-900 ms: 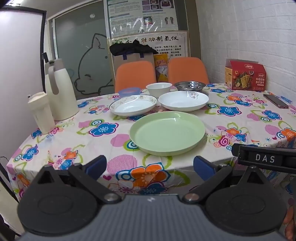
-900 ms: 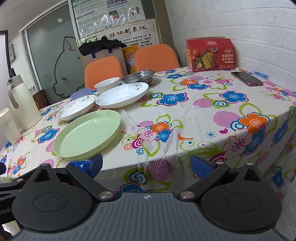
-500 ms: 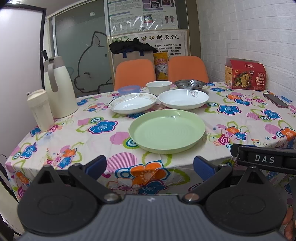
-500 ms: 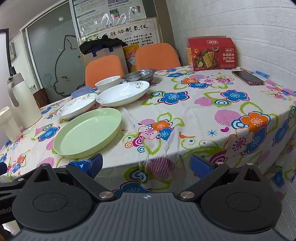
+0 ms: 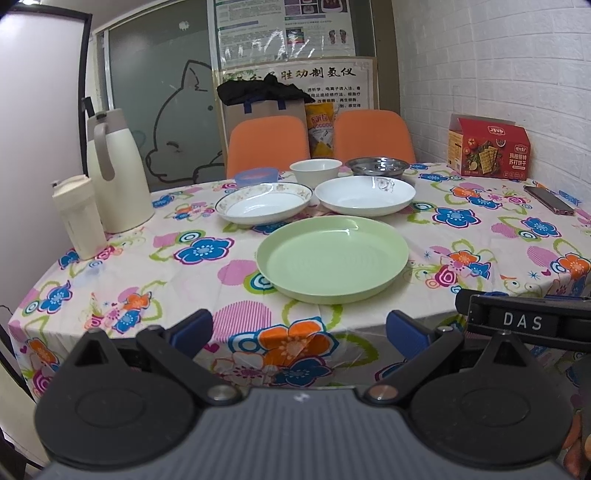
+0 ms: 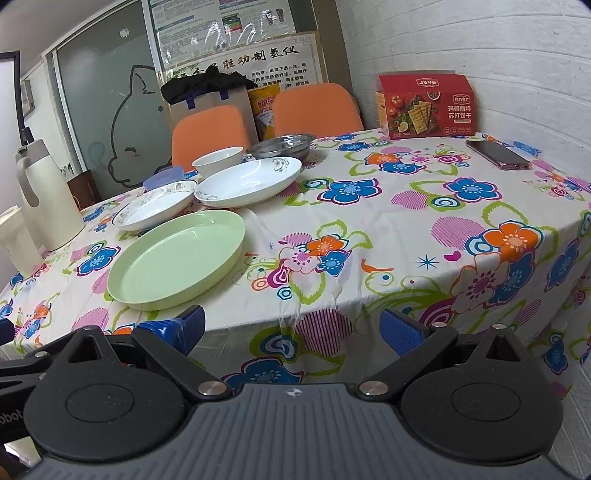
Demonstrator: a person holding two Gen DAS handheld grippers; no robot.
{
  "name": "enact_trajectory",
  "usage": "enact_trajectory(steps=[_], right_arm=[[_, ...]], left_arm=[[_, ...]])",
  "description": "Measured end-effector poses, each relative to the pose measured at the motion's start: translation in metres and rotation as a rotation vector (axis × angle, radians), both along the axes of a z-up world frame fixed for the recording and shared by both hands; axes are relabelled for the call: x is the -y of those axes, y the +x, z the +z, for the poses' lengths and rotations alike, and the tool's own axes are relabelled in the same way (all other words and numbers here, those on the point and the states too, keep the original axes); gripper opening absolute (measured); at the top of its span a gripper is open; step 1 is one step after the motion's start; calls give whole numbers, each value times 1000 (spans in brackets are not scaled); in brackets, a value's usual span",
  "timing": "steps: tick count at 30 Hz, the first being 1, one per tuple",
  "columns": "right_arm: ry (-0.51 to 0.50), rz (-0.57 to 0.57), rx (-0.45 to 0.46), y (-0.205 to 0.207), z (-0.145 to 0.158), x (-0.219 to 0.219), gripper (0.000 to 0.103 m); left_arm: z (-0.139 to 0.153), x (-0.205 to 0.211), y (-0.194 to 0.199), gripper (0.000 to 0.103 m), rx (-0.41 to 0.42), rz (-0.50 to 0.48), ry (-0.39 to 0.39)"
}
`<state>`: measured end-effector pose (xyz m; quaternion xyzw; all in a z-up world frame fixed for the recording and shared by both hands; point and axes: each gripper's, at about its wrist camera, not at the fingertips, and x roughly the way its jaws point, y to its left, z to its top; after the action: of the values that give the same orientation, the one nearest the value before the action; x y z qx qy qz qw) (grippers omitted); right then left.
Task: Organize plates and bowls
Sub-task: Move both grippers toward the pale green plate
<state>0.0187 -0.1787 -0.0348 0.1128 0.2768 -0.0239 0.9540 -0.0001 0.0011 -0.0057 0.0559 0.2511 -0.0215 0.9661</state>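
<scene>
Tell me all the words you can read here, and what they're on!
"DAS": black bar on the right hand-held gripper, seen from the left wrist.
"胜功制氢仪": sign behind the chairs.
"苏打饼干": red box.
"obot": black part at the right view's left edge, cut off.
Poster and sign's small print: too small.
Yellow packet: blurred.

thermos (image 5: 117, 173) left, beside cup (image 5: 78, 218) | cracker box (image 6: 424, 106) by wall | phone (image 6: 498, 154) near box | floral tablecloth (image 6: 424, 236)
</scene>
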Motion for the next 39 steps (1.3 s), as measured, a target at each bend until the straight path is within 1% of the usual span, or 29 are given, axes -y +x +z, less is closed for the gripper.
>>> enact_trajectory(steps=[30,39], right_arm=[[-15,5,-1,0,1,-2,89],[-34,-1,-11,3,-1,0,89]], left_arm=[[-2,1,4,99,-12,1,2],[-7,-2,18,99,-44,9,-10]])
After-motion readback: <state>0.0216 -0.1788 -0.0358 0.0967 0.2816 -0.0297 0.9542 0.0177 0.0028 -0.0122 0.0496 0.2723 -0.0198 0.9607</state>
